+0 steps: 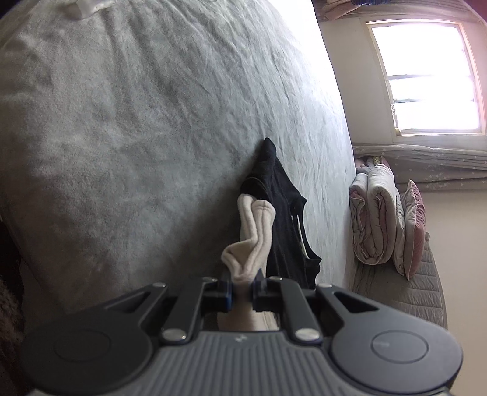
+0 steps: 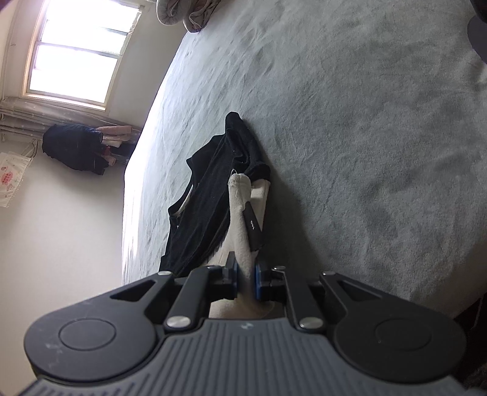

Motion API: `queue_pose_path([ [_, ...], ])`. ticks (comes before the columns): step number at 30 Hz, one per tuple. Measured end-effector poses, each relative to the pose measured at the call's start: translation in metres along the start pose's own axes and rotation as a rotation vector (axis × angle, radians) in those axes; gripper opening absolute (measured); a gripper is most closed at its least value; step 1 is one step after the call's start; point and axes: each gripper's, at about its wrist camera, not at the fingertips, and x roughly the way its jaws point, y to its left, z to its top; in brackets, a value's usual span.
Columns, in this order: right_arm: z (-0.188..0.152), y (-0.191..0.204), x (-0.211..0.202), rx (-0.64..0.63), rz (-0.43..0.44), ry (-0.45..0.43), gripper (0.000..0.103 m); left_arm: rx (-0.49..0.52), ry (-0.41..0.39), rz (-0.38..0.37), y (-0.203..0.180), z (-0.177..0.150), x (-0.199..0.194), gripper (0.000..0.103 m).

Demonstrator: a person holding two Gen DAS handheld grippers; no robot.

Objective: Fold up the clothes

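A black and cream garment [image 1: 283, 213] hangs stretched between both grippers over a grey bed [image 1: 137, 121]. My left gripper [image 1: 242, 286] is shut on a bunched cream edge of the garment [image 1: 249, 243]. My right gripper [image 2: 246, 280] is shut on another cream edge of the garment [image 2: 240, 219], which carries a small black label [image 2: 253, 227]. The black body of the garment [image 2: 213, 195] droops beside the cream part, and its far tip [image 2: 234, 118] touches the bed [image 2: 350, 137]. Cloth hides the pads' inner faces.
A bright window [image 1: 426, 76] stands beyond the bed's edge. Folded quilts and a pillow [image 1: 386, 219] are stacked on a low grey seat. In the right wrist view a window [image 2: 79, 51], dark clothes on a rack [image 2: 73, 146] and rolled bedding [image 2: 182, 12] show.
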Motion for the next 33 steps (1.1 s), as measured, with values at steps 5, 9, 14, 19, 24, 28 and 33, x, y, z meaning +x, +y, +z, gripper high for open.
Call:
queue_pose_path([
  [5,0.014,0.009,0.005,-0.013,0.020,-0.001,0.013,-0.028,0.023,-0.045,-0.014,0.011,0.010,0.011],
  [9,0.031,0.021,0.012,-0.017,0.037,-0.014,0.013,-0.028,0.020,-0.059,-0.028,0.023,0.019,0.011],
  [14,0.054,0.033,0.027,-0.011,0.049,-0.033,0.013,-0.043,0.029,-0.076,-0.046,0.038,0.037,0.011],
  [19,0.076,0.037,0.049,0.006,0.069,-0.045,0.013,-0.042,0.045,-0.067,-0.061,0.058,0.062,0.011],
  [24,0.095,0.033,0.073,0.047,0.091,-0.049,0.014,-0.062,0.043,-0.052,-0.068,0.078,0.087,0.012],
  [28,0.106,0.026,0.092,0.085,0.130,-0.049,0.016,-0.046,0.035,-0.050,-0.070,0.089,0.109,0.012],
  [33,0.117,0.016,0.107,0.133,0.198,-0.048,0.021,0.042,0.032,-0.085,-0.074,0.100,0.132,0.021],
])
